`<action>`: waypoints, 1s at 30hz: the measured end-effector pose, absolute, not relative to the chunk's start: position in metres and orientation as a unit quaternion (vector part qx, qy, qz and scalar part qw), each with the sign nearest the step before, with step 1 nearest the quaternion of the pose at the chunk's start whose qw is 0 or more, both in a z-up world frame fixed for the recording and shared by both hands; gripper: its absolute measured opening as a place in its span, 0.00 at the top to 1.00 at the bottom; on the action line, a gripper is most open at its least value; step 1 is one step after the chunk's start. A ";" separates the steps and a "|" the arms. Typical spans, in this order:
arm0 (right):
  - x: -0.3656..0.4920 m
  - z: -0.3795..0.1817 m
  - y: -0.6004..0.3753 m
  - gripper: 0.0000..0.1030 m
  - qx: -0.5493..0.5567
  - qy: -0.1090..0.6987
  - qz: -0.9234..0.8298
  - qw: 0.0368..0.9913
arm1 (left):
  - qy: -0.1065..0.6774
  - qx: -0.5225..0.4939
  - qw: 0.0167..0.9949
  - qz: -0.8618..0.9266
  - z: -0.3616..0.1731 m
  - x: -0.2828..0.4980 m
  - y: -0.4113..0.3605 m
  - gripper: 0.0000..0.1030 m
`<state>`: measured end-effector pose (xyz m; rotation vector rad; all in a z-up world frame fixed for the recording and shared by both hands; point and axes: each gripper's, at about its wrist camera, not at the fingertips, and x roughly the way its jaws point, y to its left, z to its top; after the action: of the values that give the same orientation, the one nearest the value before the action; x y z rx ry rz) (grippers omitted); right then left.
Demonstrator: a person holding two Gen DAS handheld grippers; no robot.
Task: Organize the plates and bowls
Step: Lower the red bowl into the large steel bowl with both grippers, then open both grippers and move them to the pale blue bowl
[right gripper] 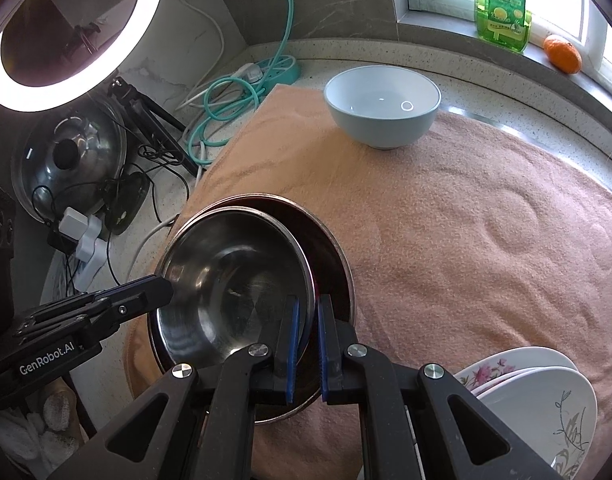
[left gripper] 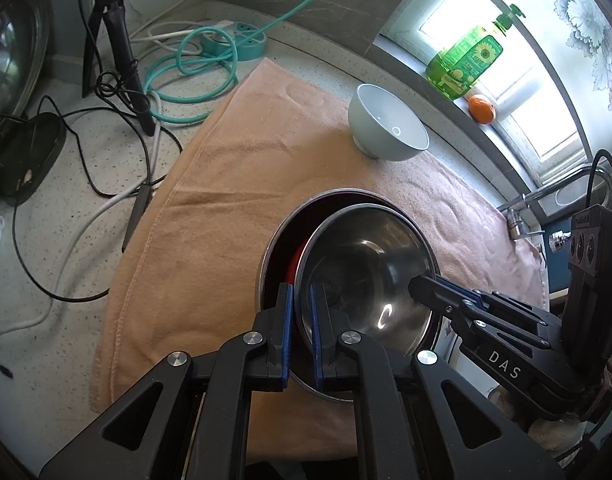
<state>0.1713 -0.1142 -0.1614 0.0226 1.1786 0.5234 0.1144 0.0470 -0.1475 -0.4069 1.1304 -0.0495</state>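
Note:
A steel bowl point(left gripper: 366, 276) point(right gripper: 233, 276) sits tilted inside a larger bowl with a dark red inside point(left gripper: 281, 248) point(right gripper: 330, 256) on a peach towel point(left gripper: 209, 200) point(right gripper: 466, 240). My left gripper point(left gripper: 301, 292) straddles the steel bowl's left rim, fingers close on it. My right gripper point(right gripper: 306, 304) straddles its right rim the same way. Each gripper shows in the other's view: the right point(left gripper: 418, 282), the left point(right gripper: 165, 280). A pale blue bowl point(left gripper: 386, 124) point(right gripper: 382, 104) stands at the towel's far end. Stacked floral plates point(right gripper: 538, 396) lie at the near right.
Cables, a teal power strip point(left gripper: 241, 40) point(right gripper: 277, 68) and a black tripod point(left gripper: 113, 44) crowd the counter to the left. A pot lid point(right gripper: 69, 156) leans there. A green bottle point(left gripper: 466, 60) and an orange point(left gripper: 482, 109) stand on the windowsill. A faucet point(left gripper: 546, 200) is at the right.

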 end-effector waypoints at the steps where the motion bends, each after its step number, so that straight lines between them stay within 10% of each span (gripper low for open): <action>1: 0.172 -0.162 -0.114 0.92 0.010 0.551 0.244 0.798 | 0.533 -0.191 0.824 -0.024 -0.148 0.115 0.046 0.93; 30: 0.169 -0.146 -0.123 0.90 0.028 0.536 0.249 0.806 | 0.519 -0.208 0.829 -0.022 -0.137 0.112 0.058 0.93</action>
<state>0.1694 -0.1235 -0.1460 0.0592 1.1466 0.5338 0.1123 0.0582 -0.1367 -0.4416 1.1023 -0.0469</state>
